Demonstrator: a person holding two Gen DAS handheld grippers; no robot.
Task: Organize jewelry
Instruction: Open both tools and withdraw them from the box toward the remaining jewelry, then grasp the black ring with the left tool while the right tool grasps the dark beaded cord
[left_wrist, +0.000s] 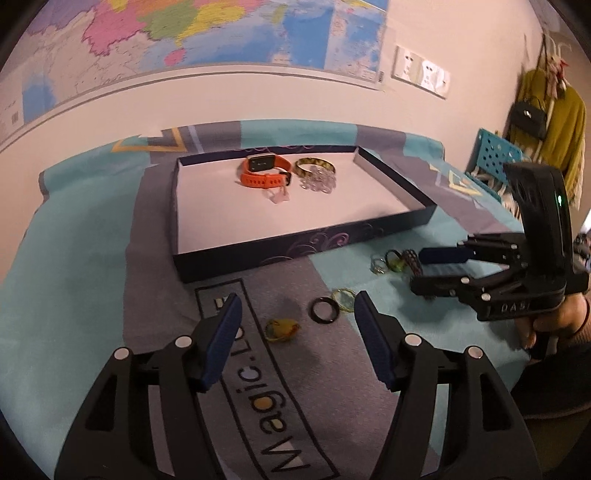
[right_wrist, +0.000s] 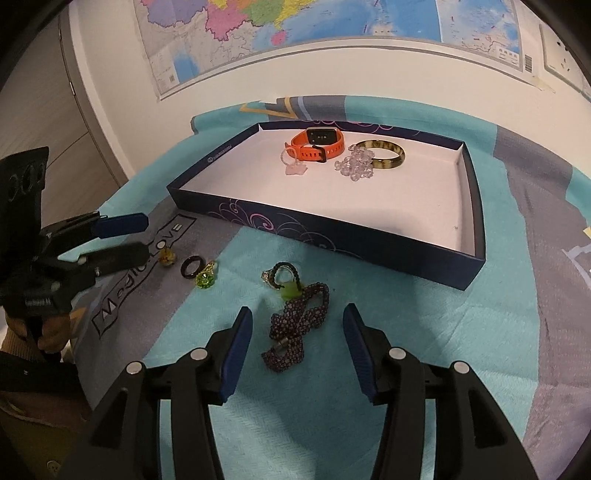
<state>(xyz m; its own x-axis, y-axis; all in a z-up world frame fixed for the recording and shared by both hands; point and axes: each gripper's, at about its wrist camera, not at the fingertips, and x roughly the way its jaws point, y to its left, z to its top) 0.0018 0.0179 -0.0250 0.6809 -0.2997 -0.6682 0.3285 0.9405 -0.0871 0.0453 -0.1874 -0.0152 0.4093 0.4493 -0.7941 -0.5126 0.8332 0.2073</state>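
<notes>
A dark blue box tray (left_wrist: 295, 247) (right_wrist: 332, 236) with a white floor holds an orange watch (left_wrist: 264, 171) (right_wrist: 317, 146), a tortoiseshell bangle (left_wrist: 314, 166) (right_wrist: 384, 155) and a clear bead bracelet (left_wrist: 319, 181) (right_wrist: 354, 168). My left gripper (left_wrist: 295, 325) is open above a yellow ring (left_wrist: 282, 328) (right_wrist: 166, 256) and a black ring (left_wrist: 325, 308) (right_wrist: 192, 267). My right gripper (right_wrist: 295, 343) is open around a dark purple beaded bracelet (right_wrist: 295, 325). A green gem ring (right_wrist: 205, 278) and several small rings (right_wrist: 280, 278) lie on the cloth.
A teal and grey cloth (left_wrist: 92, 258) (right_wrist: 461, 332) covers the table. A map (left_wrist: 221, 33) hangs on the wall behind. A blue perforated stool (left_wrist: 495, 155) and hanging clothes (left_wrist: 554, 122) stand at the right.
</notes>
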